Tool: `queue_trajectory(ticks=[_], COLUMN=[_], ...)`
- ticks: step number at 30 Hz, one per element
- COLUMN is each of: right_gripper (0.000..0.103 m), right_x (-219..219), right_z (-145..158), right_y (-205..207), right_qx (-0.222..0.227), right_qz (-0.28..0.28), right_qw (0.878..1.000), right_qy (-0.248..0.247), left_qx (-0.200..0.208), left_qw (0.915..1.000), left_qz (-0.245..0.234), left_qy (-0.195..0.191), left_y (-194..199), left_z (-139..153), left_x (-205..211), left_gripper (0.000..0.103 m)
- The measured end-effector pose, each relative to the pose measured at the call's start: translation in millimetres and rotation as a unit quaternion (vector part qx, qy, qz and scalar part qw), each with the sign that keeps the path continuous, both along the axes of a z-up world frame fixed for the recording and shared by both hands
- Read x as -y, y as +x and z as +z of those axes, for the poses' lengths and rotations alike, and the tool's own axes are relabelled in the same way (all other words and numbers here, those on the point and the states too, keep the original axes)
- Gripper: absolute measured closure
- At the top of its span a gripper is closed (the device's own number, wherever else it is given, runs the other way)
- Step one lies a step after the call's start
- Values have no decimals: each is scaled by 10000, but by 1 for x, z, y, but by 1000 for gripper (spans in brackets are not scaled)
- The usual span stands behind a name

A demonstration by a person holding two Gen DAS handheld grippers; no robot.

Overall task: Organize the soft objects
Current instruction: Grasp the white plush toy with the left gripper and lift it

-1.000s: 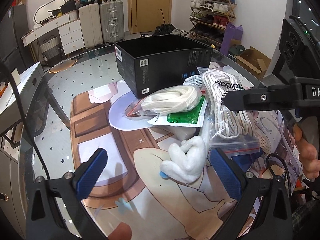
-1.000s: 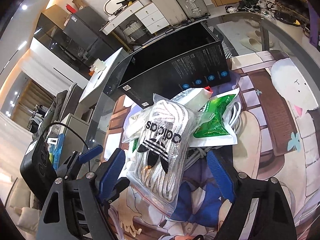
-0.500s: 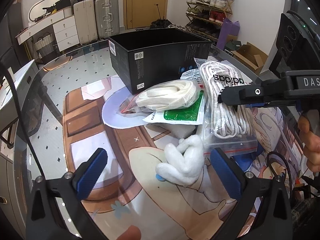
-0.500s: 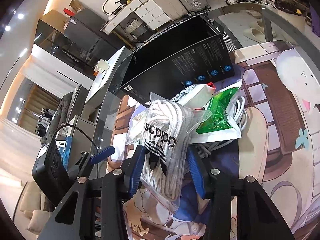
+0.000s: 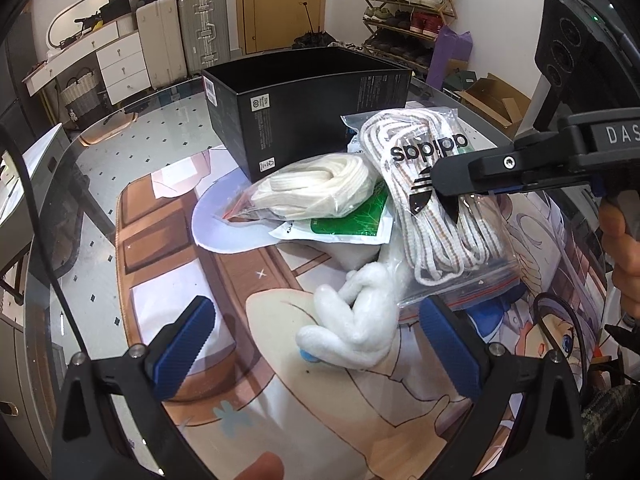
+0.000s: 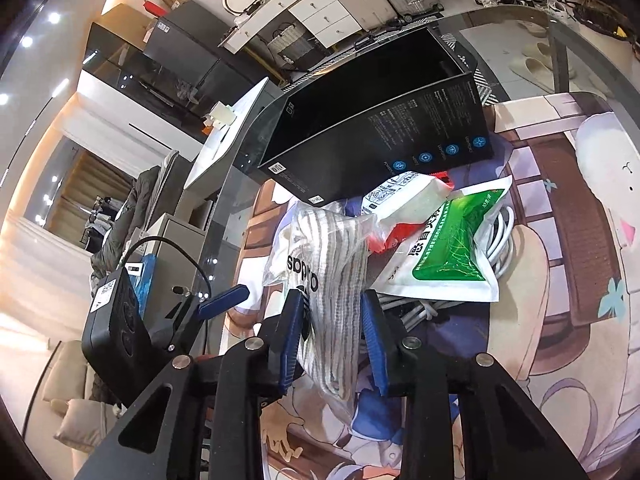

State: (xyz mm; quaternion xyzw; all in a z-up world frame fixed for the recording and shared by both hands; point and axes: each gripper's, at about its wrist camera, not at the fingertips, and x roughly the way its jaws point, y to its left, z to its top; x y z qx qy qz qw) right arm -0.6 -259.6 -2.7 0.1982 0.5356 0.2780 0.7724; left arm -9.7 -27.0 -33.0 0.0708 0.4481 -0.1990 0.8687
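Jaws of the right gripper [image 6: 332, 336], just closing, pinch the lace bag [image 6: 332, 280] lengthwise, just before the black box [image 6: 372, 120].

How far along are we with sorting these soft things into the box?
Done: nothing that shows; what the views show of the black box looks bare.
In hand: the right gripper has just closed on the bagged striped laces.
Left: the bagged cream laces, green pouch, white plush and white cable lie on the mat. The left gripper is open over the plush.
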Motion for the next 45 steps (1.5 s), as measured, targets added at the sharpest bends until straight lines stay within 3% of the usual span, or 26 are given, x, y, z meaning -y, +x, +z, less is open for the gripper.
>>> queue_trajectory(ticks=[1,4,9,12,17,24,26,31,42,45], right_gripper=[64,63,79,83,83,83,83,83,83,83], right_x=[-2,-6,-7,1,18,37,41,49,53,53], right_z=[-3,-6,-4,-1,11,22,22,25,19,18], right_y=[2,3,1,-1,-3,-4,-3,-4,-2,-3], right_qx=[-59,-64,-40,-62,43,176,191,220,220,205], right_qz=[22,48,136,122,17,-88,-97,-122,-142,-138], right_qw=[10000,10000,9999,9998,9996,9992,9991,9990,9988,9988], right_qy=[-27,1,26,158,265,342,357,381,409,425], left_qx=[-2,-5,-29,-60,-111,-206,-244,-267,-360,-364], left_qw=[10000,10000,9999,9998,9998,9990,9985,9978,9978,9975], left_qz=[-10,-13,-53,-103,-147,-348,-398,-476,-425,-468], left_qy=[-6,-3,-106,-180,-101,171,272,382,367,374], left_y=[0,1,2,2,5,8,9,12,2,-3], left_z=[0,-2,-1,0,0,-4,-6,-7,-4,-3], left_x=[0,1,1,0,4,15,19,26,34,38], left_gripper=[1,1,3,8,18,21,33,40,41,48])
